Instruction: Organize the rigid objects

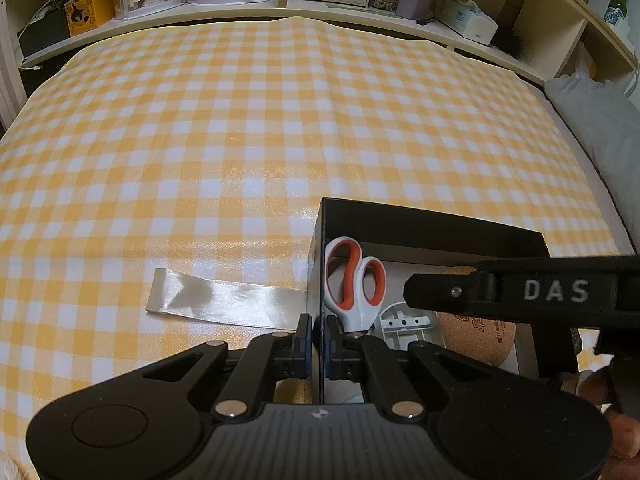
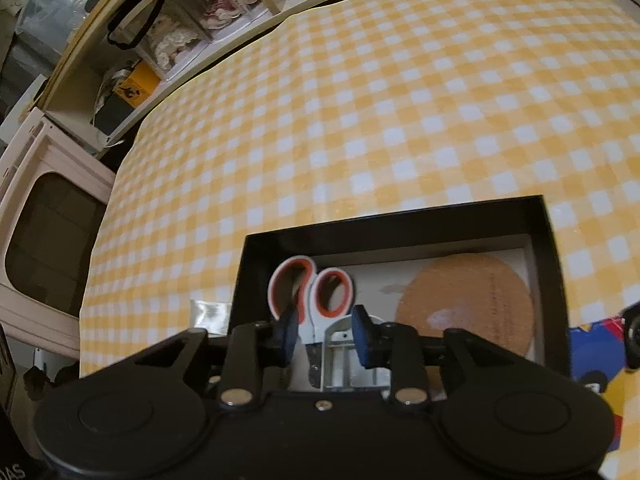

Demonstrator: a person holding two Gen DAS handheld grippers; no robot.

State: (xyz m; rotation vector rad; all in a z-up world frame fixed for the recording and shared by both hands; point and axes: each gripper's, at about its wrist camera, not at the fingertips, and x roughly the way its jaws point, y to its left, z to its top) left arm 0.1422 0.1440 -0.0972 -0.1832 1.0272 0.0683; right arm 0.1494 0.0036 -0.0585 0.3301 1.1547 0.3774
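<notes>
1. Two black two-finger grippers work at one open black cardboard box (image 2: 400, 220) that stands on the yellow and white checked tablecloth (image 1: 240, 120).
2. The left gripper (image 1: 319, 340) is pinched on the left wall of the box, one pad outside and one inside.
3. The right gripper (image 2: 326, 334) hangs over the box with its jaws partly apart; the pads press on nothing.
4. The white scissors with orange handle loops (image 2: 310, 292) lie inside the box, just beside a white plastic part (image 2: 340, 356) and a round cork coaster (image 2: 464, 304).
5. A strip of clear tape (image 1: 224, 298) lies on the cloth, touching the box's left side.
</notes>
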